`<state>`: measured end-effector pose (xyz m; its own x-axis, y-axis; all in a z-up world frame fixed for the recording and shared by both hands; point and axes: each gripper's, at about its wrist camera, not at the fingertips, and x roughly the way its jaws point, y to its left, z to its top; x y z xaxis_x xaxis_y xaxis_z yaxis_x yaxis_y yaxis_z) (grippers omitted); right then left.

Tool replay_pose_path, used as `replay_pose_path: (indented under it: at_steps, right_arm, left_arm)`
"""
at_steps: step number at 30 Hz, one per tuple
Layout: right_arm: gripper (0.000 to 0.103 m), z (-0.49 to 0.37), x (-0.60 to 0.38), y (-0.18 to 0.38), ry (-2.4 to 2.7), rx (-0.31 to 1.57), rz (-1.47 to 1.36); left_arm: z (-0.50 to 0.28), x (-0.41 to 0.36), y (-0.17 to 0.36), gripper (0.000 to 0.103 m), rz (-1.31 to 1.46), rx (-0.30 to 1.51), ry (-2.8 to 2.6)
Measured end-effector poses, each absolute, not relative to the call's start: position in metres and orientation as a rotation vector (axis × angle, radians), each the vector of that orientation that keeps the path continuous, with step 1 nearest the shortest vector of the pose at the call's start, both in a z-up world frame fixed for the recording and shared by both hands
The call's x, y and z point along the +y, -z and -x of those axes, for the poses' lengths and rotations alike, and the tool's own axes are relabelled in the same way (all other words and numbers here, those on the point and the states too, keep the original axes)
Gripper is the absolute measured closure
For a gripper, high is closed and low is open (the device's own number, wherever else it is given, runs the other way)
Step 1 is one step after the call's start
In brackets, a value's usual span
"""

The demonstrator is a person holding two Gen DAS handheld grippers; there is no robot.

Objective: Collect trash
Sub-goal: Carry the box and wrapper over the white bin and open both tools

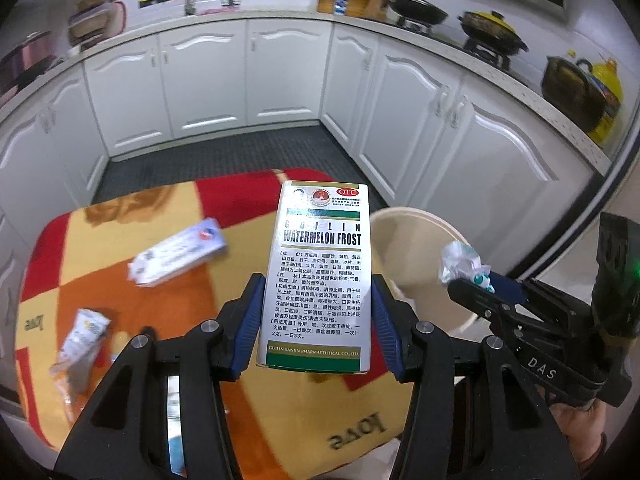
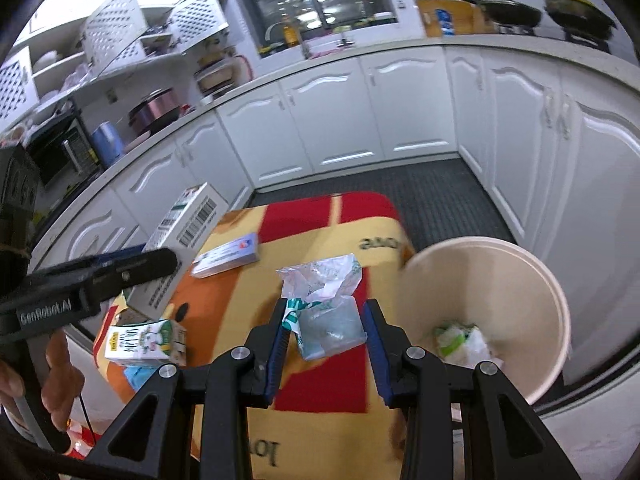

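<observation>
1. The left claw [image 1: 318,304] is clamped on a white medicine box [image 1: 320,272] printed "Watermelon Frost"; the blue pads [image 1: 250,320] press its two long sides and the box stands upright between them. Its lower end hides whatever lies directly behind it.
2. The right claw [image 2: 326,332] grips a crumpled plastic wrapper [image 2: 328,312], whitish with teal print. The wrapper bunches up above the fingers, so its full shape cannot be made out. In the left wrist view only a wad of it shows at the claw tips [image 1: 466,266].
3. Both claws hang over a small desk [image 1: 240,400] covered by a red, orange and yellow blanket with "love" printed on it. The desk's near edge is cut off by the claw bodies in both views.
4. A cream bin [image 2: 536,292] stands just beside the desk on the right. Crumpled white and green trash [image 2: 460,340] lies inside it, blurred and partly hidden by the right claw's finger.
5. On the blanket lies a flat white and blue box [image 2: 226,258], blurred in both views so its print is unreadable.
6. A small milk carton [image 2: 144,340] lies on its side at the desk's left edge; something blue [image 2: 136,374] below it is too obscured to identify.
7. A person's hand [image 2: 56,384] holds the left claw's handle, cropped at the frame edge.
</observation>
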<state>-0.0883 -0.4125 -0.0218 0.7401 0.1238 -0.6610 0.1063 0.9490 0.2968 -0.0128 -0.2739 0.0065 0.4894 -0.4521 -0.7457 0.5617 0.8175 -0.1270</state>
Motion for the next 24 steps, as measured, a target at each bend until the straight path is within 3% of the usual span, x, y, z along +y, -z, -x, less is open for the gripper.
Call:
replay_pose_path:
  at_steps: [24]
  right_arm:
    - [0.068,0.115,-0.515,0.073,0.186,0.825,-0.456]
  left_arm:
    - [0.007,-0.393,0.056,0.053,-0.183,1.002,0.713]
